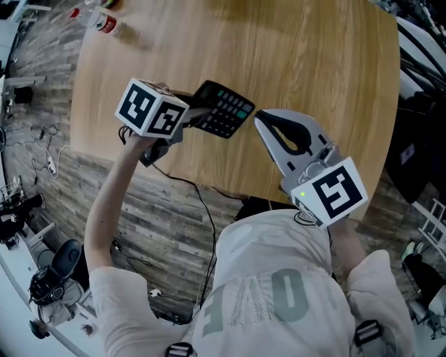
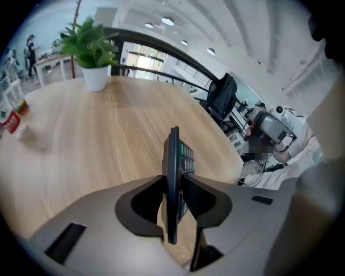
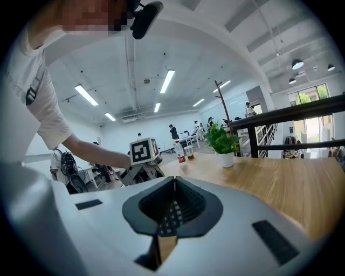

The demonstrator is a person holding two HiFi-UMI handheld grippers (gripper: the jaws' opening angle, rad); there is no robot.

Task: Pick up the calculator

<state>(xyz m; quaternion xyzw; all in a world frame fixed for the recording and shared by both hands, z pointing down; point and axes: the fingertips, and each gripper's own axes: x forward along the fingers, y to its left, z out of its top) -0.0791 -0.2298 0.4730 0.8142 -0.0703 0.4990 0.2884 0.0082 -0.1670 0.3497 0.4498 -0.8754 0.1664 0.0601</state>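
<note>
The calculator is black with dark keys and a few green ones. It hangs tilted above the wooden table, near the table's front edge. My left gripper is shut on its near end. In the left gripper view the calculator stands edge-on, pinched between the two dark pads of my left gripper. My right gripper hovers just right of the calculator, shut with nothing in it. Through its closed jaws in the right gripper view a patch of the calculator's keys shows.
A plastic bottle with a red label lies at the table's far left corner. A potted plant stands at the far side. Cables and gear lie on the floor at the left. Chairs and desks crowd the right side.
</note>
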